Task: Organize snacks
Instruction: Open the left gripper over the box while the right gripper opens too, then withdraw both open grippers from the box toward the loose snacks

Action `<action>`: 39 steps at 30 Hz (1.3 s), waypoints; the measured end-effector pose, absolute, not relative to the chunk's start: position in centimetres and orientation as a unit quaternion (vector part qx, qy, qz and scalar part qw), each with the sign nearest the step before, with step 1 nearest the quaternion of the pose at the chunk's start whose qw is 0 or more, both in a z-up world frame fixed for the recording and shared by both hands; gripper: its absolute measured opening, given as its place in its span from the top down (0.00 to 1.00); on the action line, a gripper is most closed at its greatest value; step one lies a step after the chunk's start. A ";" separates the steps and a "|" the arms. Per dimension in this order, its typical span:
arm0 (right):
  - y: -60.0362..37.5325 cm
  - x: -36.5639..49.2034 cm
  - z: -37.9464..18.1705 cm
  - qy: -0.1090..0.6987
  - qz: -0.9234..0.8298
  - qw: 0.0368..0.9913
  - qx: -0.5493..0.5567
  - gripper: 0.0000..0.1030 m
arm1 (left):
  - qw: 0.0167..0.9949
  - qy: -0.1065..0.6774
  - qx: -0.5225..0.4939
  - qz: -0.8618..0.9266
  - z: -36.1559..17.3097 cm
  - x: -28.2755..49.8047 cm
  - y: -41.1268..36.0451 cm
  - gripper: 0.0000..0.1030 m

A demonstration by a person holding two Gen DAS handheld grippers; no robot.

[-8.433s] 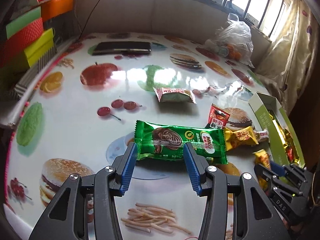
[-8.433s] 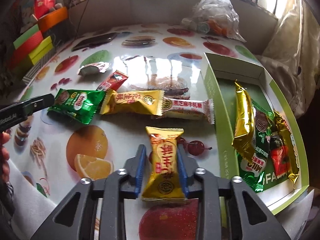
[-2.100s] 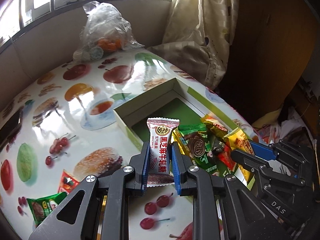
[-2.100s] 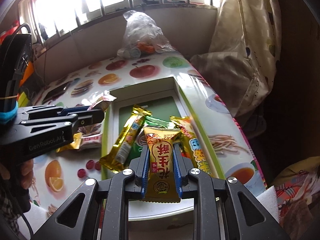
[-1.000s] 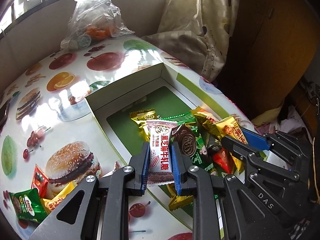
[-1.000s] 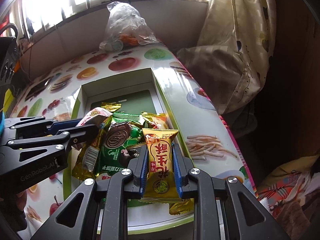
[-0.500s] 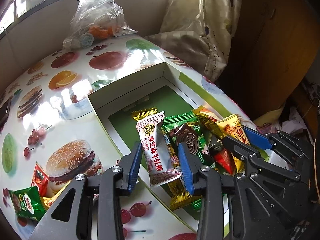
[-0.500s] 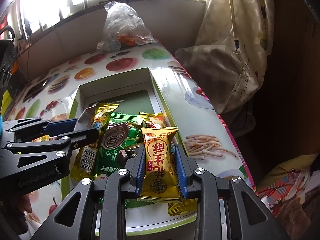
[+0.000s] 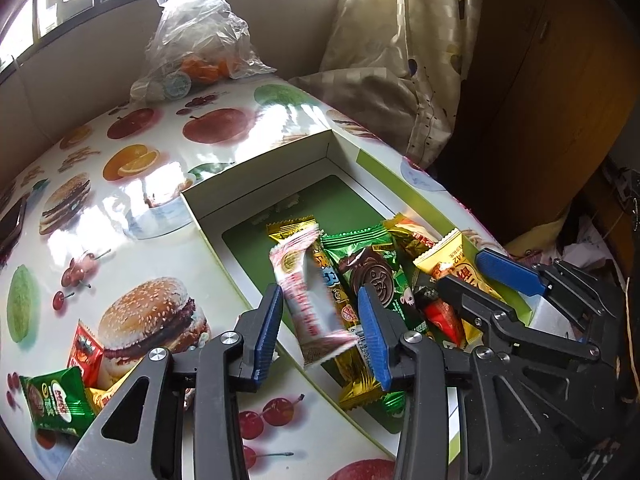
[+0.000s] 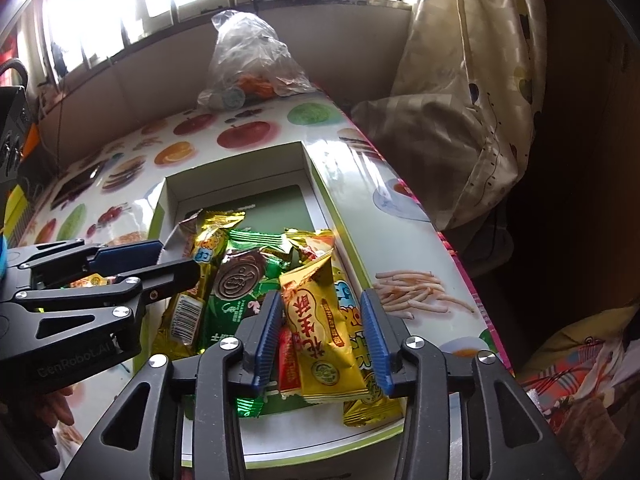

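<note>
A green and white box point(image 9: 208, 236) lies on the fruit-print table with several snack packets piled inside. My left gripper point(image 9: 320, 308) hangs over its near left wall, jaws opening. A white and pink candy packet point(image 9: 308, 292), blurred, drops between the pads and touches neither. My right gripper point(image 10: 320, 312) is over the box's near end, jaws opening too. A yellow packet point(image 10: 320, 320) lies tilted between its fingers on the pile, clear of the right pad. Each gripper also shows in the other's view: the right gripper point(image 9: 508, 280) and the left gripper point(image 10: 160, 260).
A green packet point(image 9: 56, 400), a red packet point(image 9: 86, 348) and a yellow one point(image 9: 100, 396) lie on the table left of the box. A clear plastic bag point(image 9: 196, 52) sits at the far edge. A curtain point(image 10: 460, 100) hangs beyond the table's right edge.
Both grippers went from shut to open over the box. The white and pink packet has slipped free of the left pads and is falling. The yellow packet has tipped onto the pile.
</note>
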State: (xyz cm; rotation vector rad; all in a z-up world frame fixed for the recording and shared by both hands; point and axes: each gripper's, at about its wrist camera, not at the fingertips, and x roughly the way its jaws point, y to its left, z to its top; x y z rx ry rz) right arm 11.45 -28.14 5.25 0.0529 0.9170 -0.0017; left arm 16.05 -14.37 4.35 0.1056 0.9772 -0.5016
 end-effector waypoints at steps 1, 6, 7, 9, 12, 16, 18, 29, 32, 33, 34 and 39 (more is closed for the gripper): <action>-28.1 11.4 5.3 0.441 -0.001 0.897 0.026 0.58 | 0.853 0.463 0.050 -0.238 4.4 15.9 -14.3 0.60; -27.9 11.1 5.6 0.436 -0.003 0.899 0.027 0.56 | 0.857 0.455 0.045 -0.238 5.1 15.4 -13.8 0.51; -27.8 11.0 5.7 0.435 -0.003 0.900 0.026 0.55 | 0.858 0.454 0.045 -0.237 5.2 15.3 -13.7 0.50; -27.7 10.8 6.0 0.430 -0.004 0.902 0.025 0.54 | 0.860 0.451 0.046 -0.236 5.4 15.2 -13.6 0.50; -27.6 10.6 6.3 0.427 -0.006 0.904 0.023 0.54 | 0.863 0.448 0.041 -0.229 5.8 15.0 -13.1 0.50; -27.2 10.3 6.6 0.425 -0.006 0.905 0.019 0.54 | 0.866 0.442 0.035 -0.231 6.2 14.4 -12.3 0.50; -26.9 10.1 6.8 0.423 -0.003 0.906 0.018 0.53 | 0.869 0.439 0.034 -0.228 6.4 14.0 -11.7 0.50; -24.5 9.6 7.3 0.417 0.030 0.908 0.009 0.53 | 0.885 0.428 0.009 -0.184 7.0 12.9 -6.5 0.50; -23.7 9.6 7.4 0.415 0.044 0.909 0.004 0.53 | 0.889 0.427 0.006 -0.165 6.9 12.8 -4.5 0.50; -23.3 9.6 7.4 0.414 0.049 0.909 0.001 0.53 | 0.890 0.427 0.002 -0.158 6.9 12.8 -3.9 0.50; -23.0 9.6 7.4 0.415 0.053 0.908 -0.001 0.53 | 0.891 0.428 -0.006 -0.152 6.8 12.9 -3.1 0.50; -21.3 9.9 7.4 0.416 0.081 0.906 -0.010 0.53 | 0.893 0.433 -0.016 -0.122 6.4 13.3 -0.4 0.50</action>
